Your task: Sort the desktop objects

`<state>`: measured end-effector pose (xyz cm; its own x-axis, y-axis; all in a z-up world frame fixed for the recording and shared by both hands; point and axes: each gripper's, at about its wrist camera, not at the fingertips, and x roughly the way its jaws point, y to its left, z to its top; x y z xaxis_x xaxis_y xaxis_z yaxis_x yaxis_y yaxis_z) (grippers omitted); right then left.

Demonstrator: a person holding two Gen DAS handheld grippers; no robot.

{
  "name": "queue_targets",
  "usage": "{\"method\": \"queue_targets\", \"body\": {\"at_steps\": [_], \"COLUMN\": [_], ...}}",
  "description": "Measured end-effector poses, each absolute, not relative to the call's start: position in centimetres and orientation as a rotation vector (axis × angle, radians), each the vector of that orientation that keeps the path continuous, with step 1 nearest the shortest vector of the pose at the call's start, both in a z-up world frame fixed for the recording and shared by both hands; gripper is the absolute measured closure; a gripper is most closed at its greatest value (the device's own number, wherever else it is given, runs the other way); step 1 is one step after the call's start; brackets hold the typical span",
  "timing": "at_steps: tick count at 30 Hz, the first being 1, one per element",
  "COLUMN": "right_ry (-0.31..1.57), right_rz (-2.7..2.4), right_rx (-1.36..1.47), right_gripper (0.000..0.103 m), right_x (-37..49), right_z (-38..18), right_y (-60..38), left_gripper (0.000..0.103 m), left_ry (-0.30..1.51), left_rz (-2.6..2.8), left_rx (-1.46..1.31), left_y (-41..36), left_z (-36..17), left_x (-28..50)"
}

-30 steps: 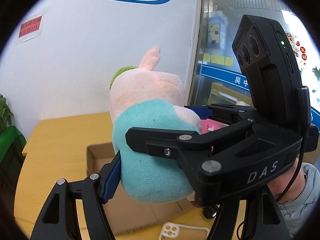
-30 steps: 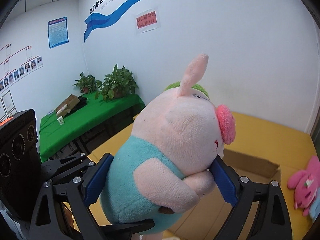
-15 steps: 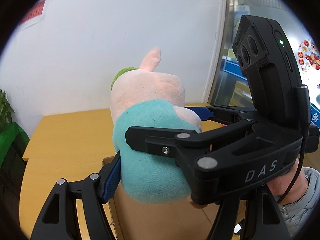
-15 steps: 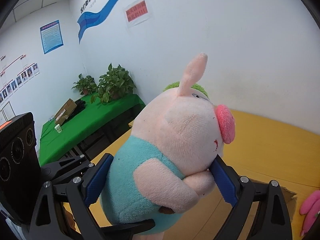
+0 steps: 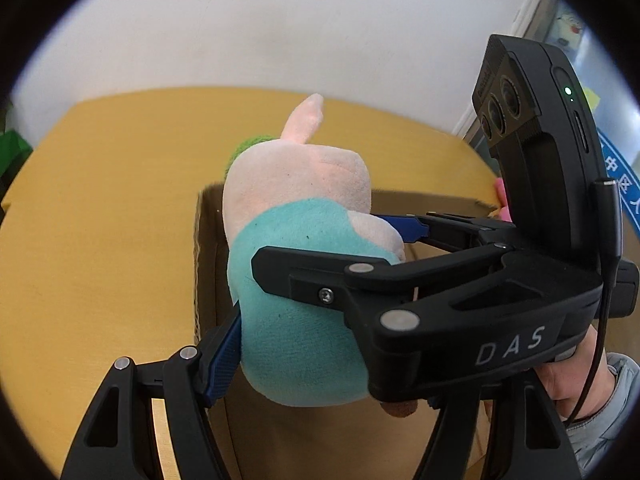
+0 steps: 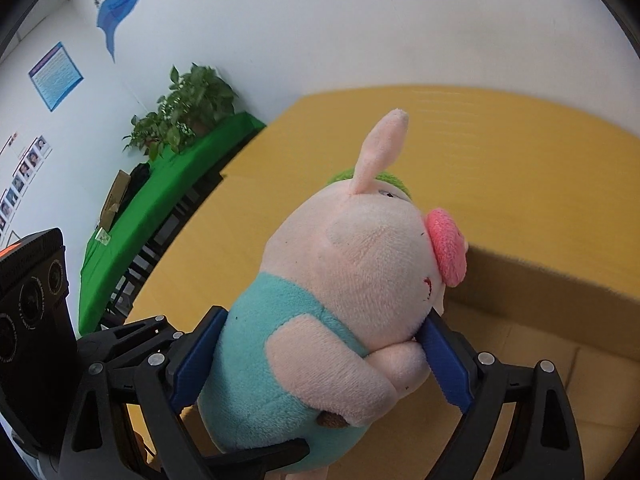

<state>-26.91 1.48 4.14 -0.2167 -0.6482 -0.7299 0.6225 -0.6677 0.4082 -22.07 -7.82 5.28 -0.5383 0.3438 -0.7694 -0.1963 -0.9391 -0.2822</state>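
Right now we are gripping the plush pig [image 6: 340, 312] with both the right hand-held gripper [image 6: 320, 360] and left hand-held gripper [image 5: 316, 308], above the cardboard box [image 6: 540, 300] ahead; dropping it in remains, we judge.

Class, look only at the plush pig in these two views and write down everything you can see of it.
The plush pig is a soft, fuzzy toy with a pale pink head, one upright ear, a darker pink snout and a turquoise body with pink arms; a green patch shows behind its head. It is held upright in the air over an open cardboard box on the yellow table. The right gripper presses its blue-padded fingers into both sides; the left gripper clamps it crosswise.
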Motion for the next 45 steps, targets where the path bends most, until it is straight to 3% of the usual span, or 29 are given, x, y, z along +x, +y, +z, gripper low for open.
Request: {"method": "queue_targets", "body": {"at_steps": [7,17,21,26,31,32,34,36,45], "right_ry": [0.005,-0.015,-0.053,-0.057,-0.078,-0.092,-0.11,-0.103,-0.046], "right_rz": [-1.949,-1.893,-1.908,-1.974,-2.069,-2.079,-2.101,-2.162,-2.375], "right_rx": [1.241,1.296,1.313,1.227,1.09,1.074,1.05,1.031,1.143], "right_gripper": [0.015,0.017,0.008,0.006,0.003,0.003,0.002,0.0,0.0], "right_x": [-27.5,-26.0,-26.3,-25.1,-21.7,-20.8,-18.8,-16.3,-7.1], "right_z": [1.1,0.6,-0.2,2.8,7.8,8.6,10.0,11.0,7.4], "right_y": [0.8,0.6,0.7,2.4,7.2,8.4,10.7,13.5,27.4], "left_gripper": [0.03,0.026,0.026,0.026,0.026,0.026,0.026,0.026,0.025], "left_ry": [-0.199,-0.233,-0.301,-0.277,-0.26,-0.25,-0.22,-0.195,-0.112], "left_rz": [2.489,2.479,2.485,2.573,2.651,2.661,2.681,2.694,2.629], "left_rx": [-1.459,-1.502,-1.486,-1.428,-1.32,-1.305,-1.261,-1.221,-1.222], "left_y": [-6.4,-6.0,-6.2,-6.2,-6.2,-6.3,-8.2,-7.9,-5.2], "left_z": [2.4,2.6,2.9,5.1,8.1,8.3,9.1,8.4,5.2], "left_x": [-22.5,-20.1,-19.3,-16.8,-13.4,-17.3,-18.1,-14.7,-6.5]}}
